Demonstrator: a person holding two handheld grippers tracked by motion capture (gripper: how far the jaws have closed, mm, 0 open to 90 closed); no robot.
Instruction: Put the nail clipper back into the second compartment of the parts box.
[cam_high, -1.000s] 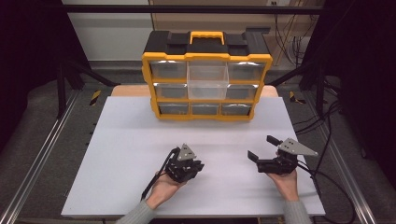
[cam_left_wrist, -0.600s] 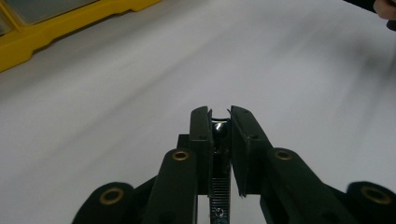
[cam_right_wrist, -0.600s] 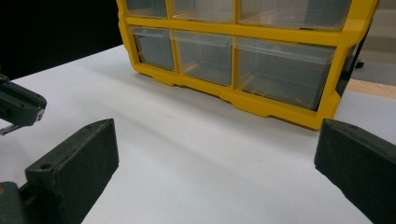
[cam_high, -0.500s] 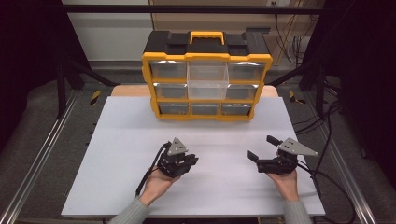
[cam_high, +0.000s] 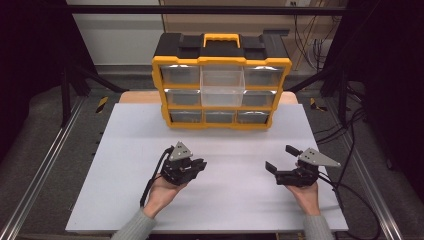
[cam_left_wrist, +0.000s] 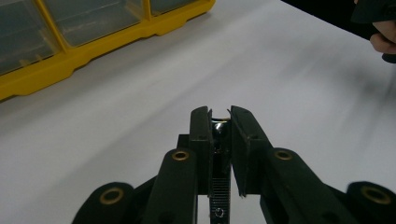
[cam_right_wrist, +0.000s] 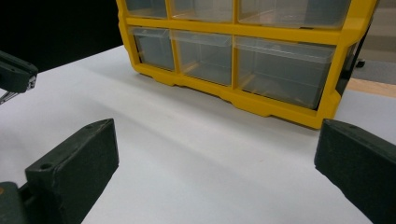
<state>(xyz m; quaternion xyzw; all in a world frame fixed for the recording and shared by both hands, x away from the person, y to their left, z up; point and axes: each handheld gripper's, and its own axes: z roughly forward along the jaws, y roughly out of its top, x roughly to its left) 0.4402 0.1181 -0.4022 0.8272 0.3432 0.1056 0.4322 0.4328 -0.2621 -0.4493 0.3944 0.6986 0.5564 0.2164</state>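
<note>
A yellow and black drawer organiser (cam_high: 222, 62) with clear drawers stands at the far middle of the white table (cam_high: 125, 150). My left gripper (cam_high: 199, 165) rests low over the table's near middle, held from below by a hand. In the left gripper view, the left gripper (cam_left_wrist: 219, 114) has its jaws almost together with just a thin slit between them, and I cannot tell whether the dark glint in that slit is a held thing. My right gripper (cam_high: 282, 158) sits to the right with jaws spread wide and nothing between them. The right gripper (cam_right_wrist: 215, 172) faces the organiser's (cam_right_wrist: 233, 51) bottom drawers.
The organiser's yellow base (cam_left_wrist: 70, 60) lies ahead-left of the left gripper. Bare white tabletop (cam_high: 235, 145) separates both grippers from the organiser. Black frame rails (cam_high: 40, 175) run along the table's left side, and cables (cam_high: 350, 150) trail at the right.
My left gripper has slid to the left and a little farther from the near edge. The right gripper has stayed in place, still open.
</note>
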